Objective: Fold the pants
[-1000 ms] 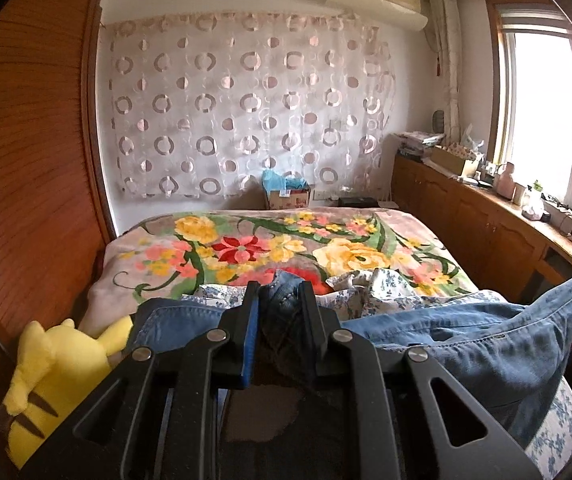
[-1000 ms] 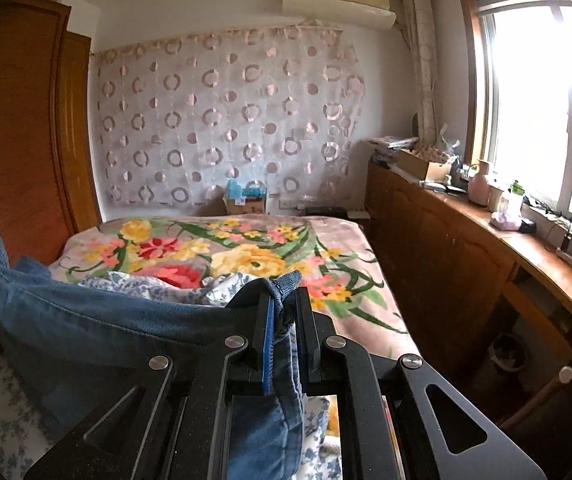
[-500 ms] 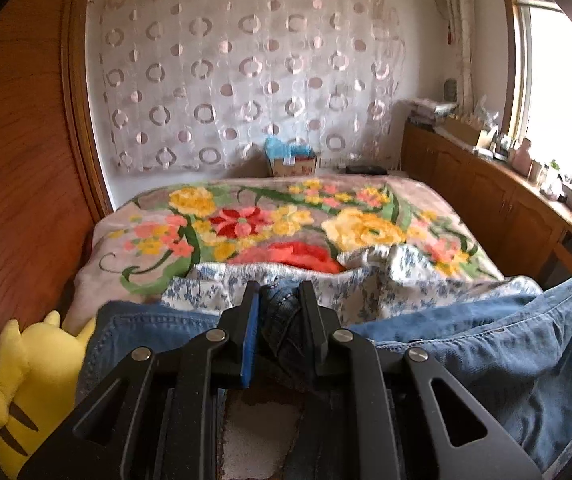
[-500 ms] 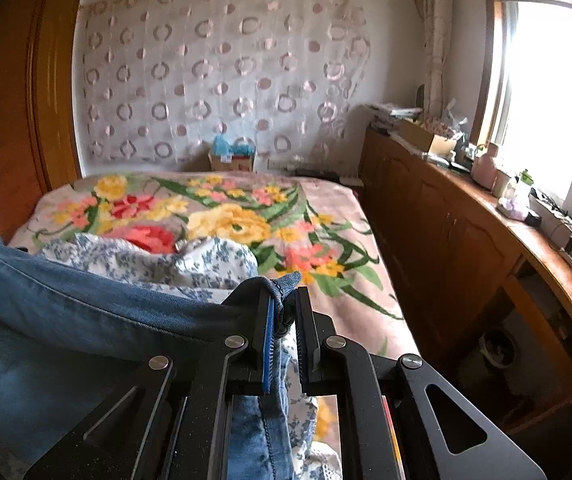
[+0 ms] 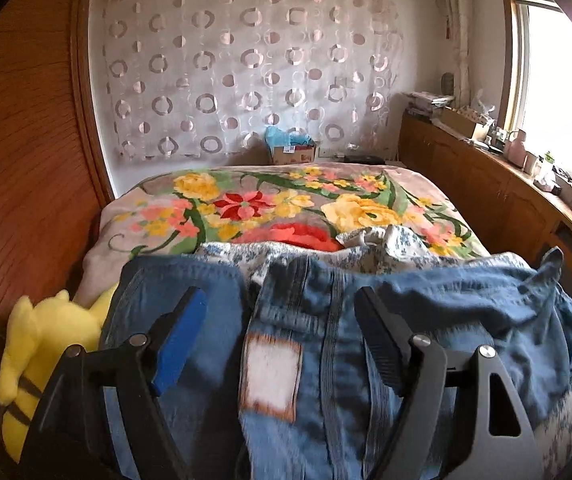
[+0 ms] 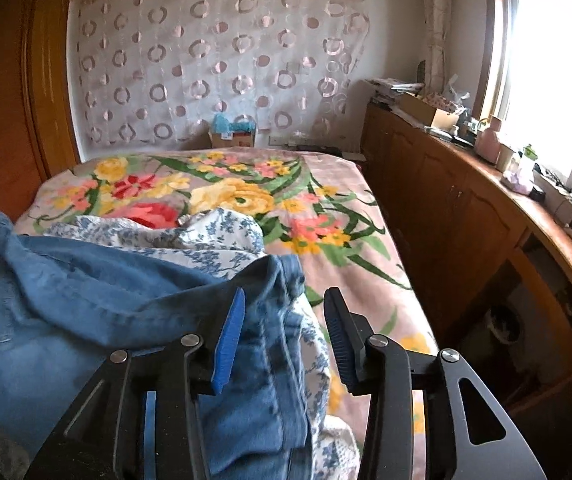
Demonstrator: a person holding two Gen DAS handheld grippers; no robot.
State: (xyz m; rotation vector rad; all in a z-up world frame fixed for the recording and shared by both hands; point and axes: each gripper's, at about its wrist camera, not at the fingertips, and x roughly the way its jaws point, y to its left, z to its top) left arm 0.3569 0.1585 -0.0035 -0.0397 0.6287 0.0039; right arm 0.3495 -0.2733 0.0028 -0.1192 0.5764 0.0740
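The blue jeans point(image 5: 326, 320) lie on the near end of the bed, waistband toward me, with a white label patch point(image 5: 271, 378) showing. My left gripper point(image 5: 281, 300) is open, jaws wide apart over the waistband, holding nothing. In the right wrist view the jeans point(image 6: 85, 312) spread to the left, one corner lying between the jaws. My right gripper point(image 6: 283, 300) is open and holds nothing.
A floral blanket point(image 5: 277, 204) covers the bed, with a blue-and-white flowered sheet point(image 6: 189, 236) bunched under the jeans. A yellow plush toy point(image 5: 45, 340) sits at the left bed edge by the wooden wall. A wooden cabinet point(image 6: 466, 208) runs along the right under the window.
Both grippers were shut on the jeans' waistband and held it up; both have since opened and the jeans have dropped onto the bed.
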